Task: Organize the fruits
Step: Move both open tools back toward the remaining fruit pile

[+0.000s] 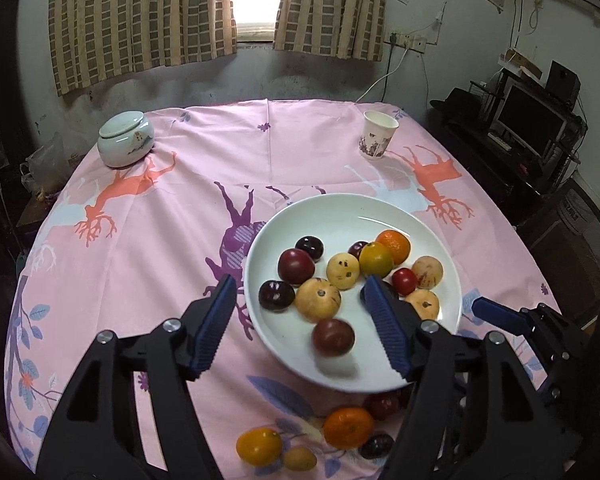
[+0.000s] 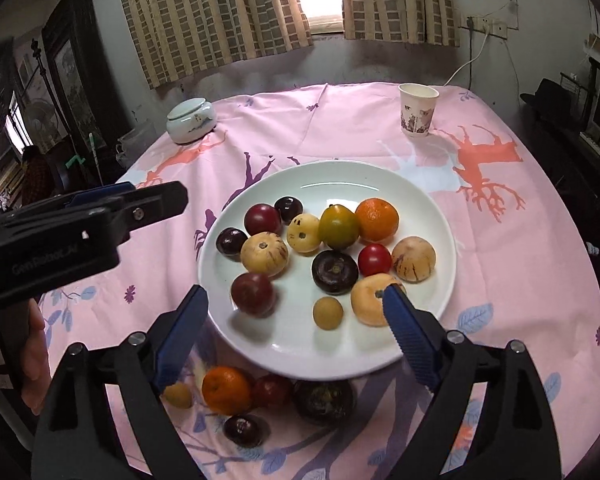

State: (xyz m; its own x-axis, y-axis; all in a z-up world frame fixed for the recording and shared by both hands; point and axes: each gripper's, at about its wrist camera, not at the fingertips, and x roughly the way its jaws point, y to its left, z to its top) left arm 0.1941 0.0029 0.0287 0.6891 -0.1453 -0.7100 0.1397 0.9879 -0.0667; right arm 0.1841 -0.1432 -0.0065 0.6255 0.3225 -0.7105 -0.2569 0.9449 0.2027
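Note:
A white plate [image 1: 340,216] [image 2: 340,176] on the pink cloth holds several plums, pale melons, tomatoes and a mandarin. My left gripper [image 1: 300,280] hangs open over the plate's near left part. A blurred dark red plum [image 1: 333,337] [image 2: 253,294] lies free on the plate between its jaws. My right gripper [image 2: 295,290] stands open over the plate's near edge, with a small yellow fruit [image 2: 328,312] loose between its fingers. On the cloth in front of the plate lie a mandarin [image 1: 348,427] [image 2: 226,390], a yellow tomato [image 1: 259,446], a mangosteen [image 2: 324,402] and plums.
A lidded ceramic jar [image 1: 126,144] [image 2: 192,120] stands at the back left and a paper cup [image 1: 378,134] [image 2: 418,110] at the back right. A person's hand [image 2: 32,360] grips the left tool. Dark furniture with a monitor [image 1: 528,120] stands to the right of the table.

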